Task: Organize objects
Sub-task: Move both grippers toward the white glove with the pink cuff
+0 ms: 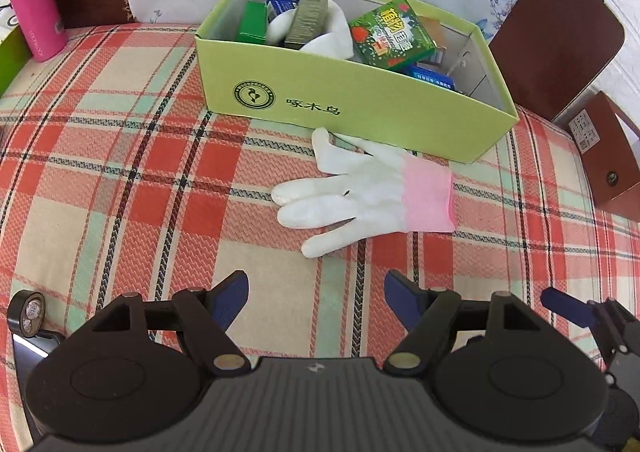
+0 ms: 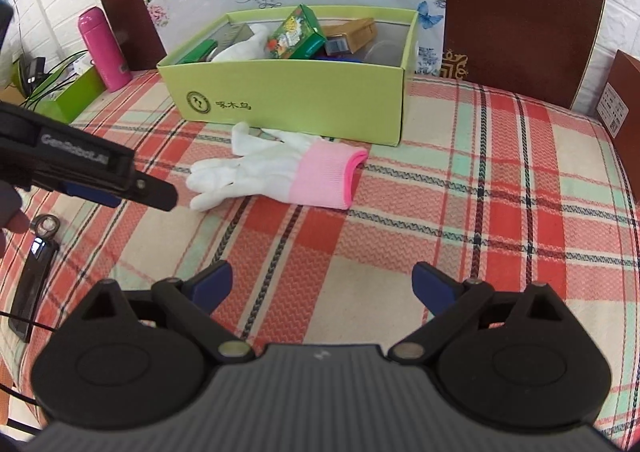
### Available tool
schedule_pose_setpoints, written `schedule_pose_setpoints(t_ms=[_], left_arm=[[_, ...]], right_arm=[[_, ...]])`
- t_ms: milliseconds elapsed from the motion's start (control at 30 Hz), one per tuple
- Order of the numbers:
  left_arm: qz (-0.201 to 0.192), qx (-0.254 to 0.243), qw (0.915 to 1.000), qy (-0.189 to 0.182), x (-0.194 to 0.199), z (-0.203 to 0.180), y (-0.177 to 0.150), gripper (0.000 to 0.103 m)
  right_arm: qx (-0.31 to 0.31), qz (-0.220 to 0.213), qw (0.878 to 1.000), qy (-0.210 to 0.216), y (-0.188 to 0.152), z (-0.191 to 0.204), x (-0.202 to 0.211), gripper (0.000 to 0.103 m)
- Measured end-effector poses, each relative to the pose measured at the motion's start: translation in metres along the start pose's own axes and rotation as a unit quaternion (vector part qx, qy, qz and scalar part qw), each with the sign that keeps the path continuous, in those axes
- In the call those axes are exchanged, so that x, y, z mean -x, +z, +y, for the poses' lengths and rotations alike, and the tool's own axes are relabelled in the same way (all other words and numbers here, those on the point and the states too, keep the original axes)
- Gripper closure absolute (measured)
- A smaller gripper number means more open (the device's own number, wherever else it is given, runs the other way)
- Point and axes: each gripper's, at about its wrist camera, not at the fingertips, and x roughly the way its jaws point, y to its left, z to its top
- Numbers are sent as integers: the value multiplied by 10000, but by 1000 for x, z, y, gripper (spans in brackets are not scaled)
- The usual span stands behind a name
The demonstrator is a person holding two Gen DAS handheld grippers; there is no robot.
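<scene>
The white knitted work glove with a pink ribbed cuff is lying flat on the red, cream and green plaid tablecloth, just in front of the light green cardboard box. Its thumb is pointing toward the box wall and appears to be touching or nearly touching it; the cuff is facing the right side of the table. The glove is the only loose item near the box, so it is judged to be the next item for stowing.

The box is standing open-topped and is already holding a matching white glove, a green printed carton, a dark green carton and blue cartons. The pair's partner inside suggests that this glove belongs there too.

The left gripper is hovering above the cloth, just short of the glove's fingertips, with its blue-padded jaws spread wide and holding nothing. This spread is suiting a pinch on the soft, flat fabric. The right gripper is positioned further back, jaws likewise spread and empty, leaving the approach free for the left one.

At the table edge, a black tape roll and a dark phone-like device are lying apart from the work area. A pink insulated bottle is standing upright beyond the box.
</scene>
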Motion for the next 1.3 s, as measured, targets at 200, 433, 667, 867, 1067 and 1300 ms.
schedule_pose_setpoints(t_ms=[200,433,667,867,1067,1300], left_arm=[[6,48,10000,59,-7,-4,2,25],[80,-7,9999,112,-21,-9,7,25],[178,-66,9997,177,-38,-12,16,25],[279,-43,9995,164,-52,-14,25,25],[371,-17,9992,112,-62,-15,33,25],[456,32,9989,-122,-69,-12,40,36]], right_arm=[[103,6,9999,-74,-7,3,9,4],[29,74,9997,-217,-12,-1,13,4],[41,188,9993,-308,-15,0,10,4],[100,348,9988,-336,-15,-1,3,4],[170,481,9982,-327,-12,-2,-7,4],[492,390,9978,-205,1,-2,-26,4]])
